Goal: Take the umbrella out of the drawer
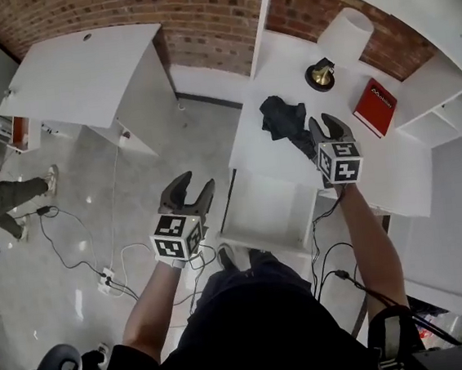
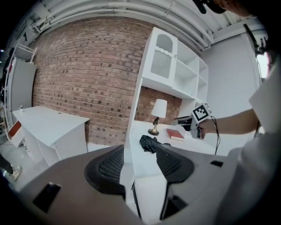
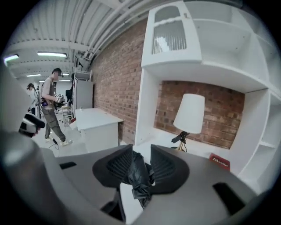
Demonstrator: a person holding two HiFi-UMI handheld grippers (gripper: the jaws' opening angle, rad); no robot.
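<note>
The light is bright, even and indoor, coming from ceiling tubes (image 3: 52,54) seen in the right gripper view, and shadows are soft and faint. In the head view the glossy floor (image 1: 78,295) carries pale glints, and the white desk (image 1: 256,153) looks nearly washed out. Both gripper views bulge strongly, with black corners and straight lines bent. The umbrella (image 3: 139,178), close to the lens, shows as a dark, slightly soft mass.
</note>
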